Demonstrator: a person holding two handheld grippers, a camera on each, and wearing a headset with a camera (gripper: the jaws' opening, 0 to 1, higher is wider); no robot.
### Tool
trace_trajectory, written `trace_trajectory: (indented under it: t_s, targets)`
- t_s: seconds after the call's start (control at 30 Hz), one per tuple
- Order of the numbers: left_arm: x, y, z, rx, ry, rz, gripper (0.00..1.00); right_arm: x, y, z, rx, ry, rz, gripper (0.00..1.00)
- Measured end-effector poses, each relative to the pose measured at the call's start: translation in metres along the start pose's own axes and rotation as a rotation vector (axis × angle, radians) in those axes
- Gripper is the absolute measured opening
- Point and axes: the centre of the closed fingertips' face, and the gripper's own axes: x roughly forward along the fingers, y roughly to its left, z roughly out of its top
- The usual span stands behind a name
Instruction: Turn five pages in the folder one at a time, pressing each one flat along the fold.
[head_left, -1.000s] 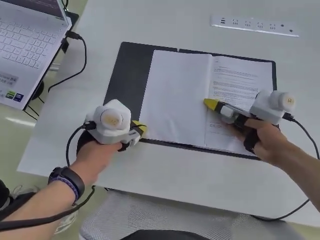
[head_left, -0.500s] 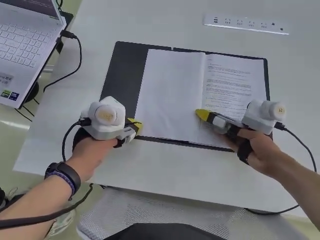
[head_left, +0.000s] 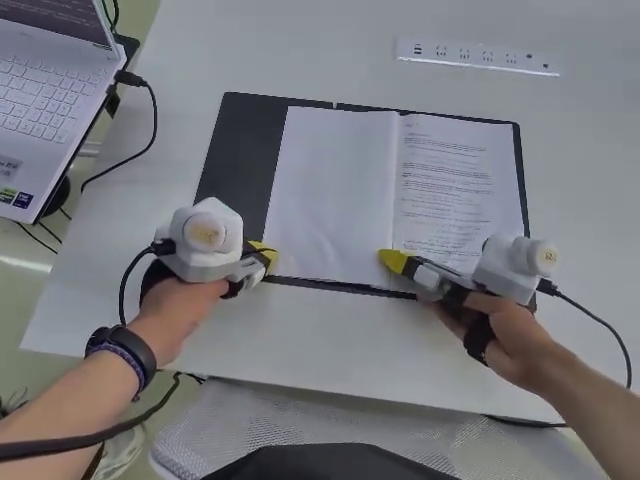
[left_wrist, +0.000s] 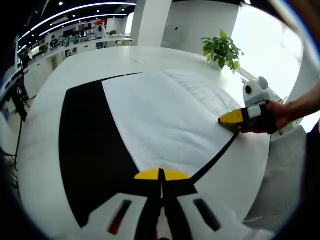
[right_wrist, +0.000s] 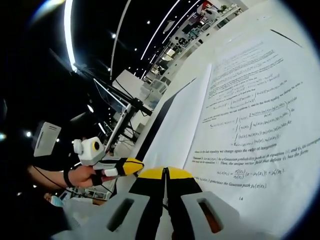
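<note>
The black folder (head_left: 240, 150) lies open on the white table. A blank turned page (head_left: 330, 190) lies on its left half and a printed page (head_left: 455, 190) on its right. My right gripper (head_left: 392, 261) is shut, its yellow tips resting at the bottom of the fold, near the folder's front edge. My left gripper (head_left: 262, 255) is shut with nothing in it, at the folder's front left corner. In the left gripper view the blank page (left_wrist: 165, 120) spreads ahead of my left gripper (left_wrist: 161, 174), with the right gripper (left_wrist: 231, 117) at its right. The right gripper view shows printed text (right_wrist: 255, 125) ahead of my right gripper (right_wrist: 164, 173).
A white laptop (head_left: 45, 90) sits at the far left with a black cable (head_left: 140, 130) running beside the folder. A white power strip (head_left: 475, 55) lies at the back. Bare table (head_left: 350, 335) runs between the folder and the front edge.
My right gripper has slid down the fold toward the folder's front edge. The left gripper has stayed at the front left corner. The head camera has shifted slightly.
</note>
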Motion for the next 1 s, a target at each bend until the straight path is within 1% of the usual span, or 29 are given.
trace_trajectory:
  t_s: [0.23, 0.33, 0.5, 0.67, 0.83, 0.87, 1.0]
  targets:
    - [-0.001, 0.000, 0.000, -0.002, -0.006, 0.001, 0.00, -0.005, 0.003, -0.009, 0.008, 0.001, -0.003, 0.00]
    - [-0.001, 0.000, -0.001, 0.002, -0.003, -0.002, 0.00, -0.006, -0.001, -0.010, 0.012, 0.003, -0.005, 0.00]
    - [-0.001, -0.001, -0.001, 0.003, -0.005, 0.005, 0.00, -0.008, -0.003, -0.015, 0.001, 0.023, -0.005, 0.00]
    - [-0.002, -0.001, -0.001, -0.001, -0.003, 0.006, 0.00, -0.009, -0.006, -0.017, 0.015, 0.024, -0.014, 0.00]
    - [-0.002, -0.001, -0.001, -0.001, 0.007, 0.006, 0.00, -0.011, -0.008, -0.019, 0.013, 0.041, -0.024, 0.00]
    - [-0.002, -0.001, -0.001, -0.001, 0.008, 0.008, 0.00, -0.011, -0.010, -0.019, 0.024, 0.044, -0.034, 0.00]
    - [-0.002, -0.001, -0.001, -0.021, 0.009, 0.015, 0.00, -0.011, -0.009, -0.019, 0.034, 0.037, -0.046, 0.00]
